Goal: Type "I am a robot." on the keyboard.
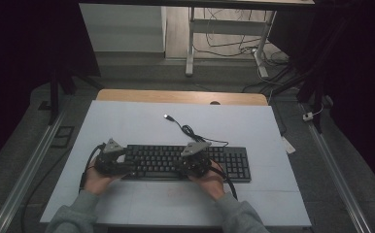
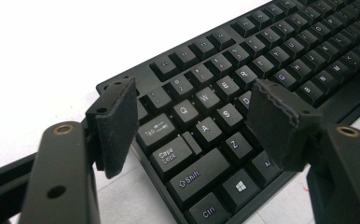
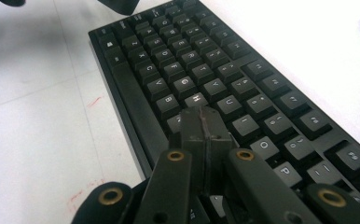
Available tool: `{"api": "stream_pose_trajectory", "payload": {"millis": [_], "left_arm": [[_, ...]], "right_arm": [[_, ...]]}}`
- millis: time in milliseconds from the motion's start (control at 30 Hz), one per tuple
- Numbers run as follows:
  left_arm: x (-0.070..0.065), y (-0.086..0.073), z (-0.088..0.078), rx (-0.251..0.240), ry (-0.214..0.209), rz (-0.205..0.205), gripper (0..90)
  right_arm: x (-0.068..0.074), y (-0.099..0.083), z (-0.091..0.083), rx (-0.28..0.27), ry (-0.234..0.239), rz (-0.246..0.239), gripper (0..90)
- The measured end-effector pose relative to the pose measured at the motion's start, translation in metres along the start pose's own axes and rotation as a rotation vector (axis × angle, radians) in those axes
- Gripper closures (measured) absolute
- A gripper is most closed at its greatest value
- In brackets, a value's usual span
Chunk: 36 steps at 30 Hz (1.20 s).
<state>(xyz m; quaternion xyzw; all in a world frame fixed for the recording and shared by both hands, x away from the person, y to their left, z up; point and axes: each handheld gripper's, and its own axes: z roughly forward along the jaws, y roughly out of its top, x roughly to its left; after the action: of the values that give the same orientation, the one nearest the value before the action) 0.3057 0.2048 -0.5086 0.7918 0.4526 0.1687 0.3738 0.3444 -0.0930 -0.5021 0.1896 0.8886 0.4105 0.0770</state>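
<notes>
The black keyboard [image 1: 185, 162] lies flat on the white tabletop [image 1: 142, 126], its USB cable [image 1: 185, 128] trailing away on the far side.

The right gripper [image 3: 200, 122] has its jaws pressed together with nothing between them. The joined tips sit low over the home row, just short of the H key [image 3: 196, 99], with the J-side keys directly beneath.

The left gripper [image 2: 192, 121] has its jaws spread wide. They straddle the keyboard's left end: the Q, A and Z columns lie between the pads, the Caps Lock key [image 2: 171, 155] just inside the left pad.

Risks, as judged:
- The closed tips are wider than one keycap. A press from this position may strike two adjacent keys.
- An angled press may slide off the keycap edge.
- The spread left pads hang close to the keys; a downward drift may cause an unintended keystroke.
- A hard push may shift the unrestrained keyboard.
</notes>
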Motion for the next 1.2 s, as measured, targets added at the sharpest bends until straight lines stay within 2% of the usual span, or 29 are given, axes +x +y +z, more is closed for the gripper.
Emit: {"api": "stream_pose_trajectory", "payload": {"millis": [133, 433, 1200], "left_arm": [[0.000, 0.000, 0.000, 0.000, -0.002, 0.000, 33.0], [0.000, -0.001, 0.001, 0.004, -0.004, 0.001, 33.0], [0.000, -0.001, 0.002, 0.015, -0.011, 0.013, 32.6]], "right_arm": [[0.001, -0.001, 0.006, 0.022, -0.008, -0.005, 89.5], [0.001, -0.003, 0.014, 0.027, -0.013, -0.007, 89.4], [0.003, -0.002, 0.020, 0.043, -0.023, -0.026, 89.4]]}}
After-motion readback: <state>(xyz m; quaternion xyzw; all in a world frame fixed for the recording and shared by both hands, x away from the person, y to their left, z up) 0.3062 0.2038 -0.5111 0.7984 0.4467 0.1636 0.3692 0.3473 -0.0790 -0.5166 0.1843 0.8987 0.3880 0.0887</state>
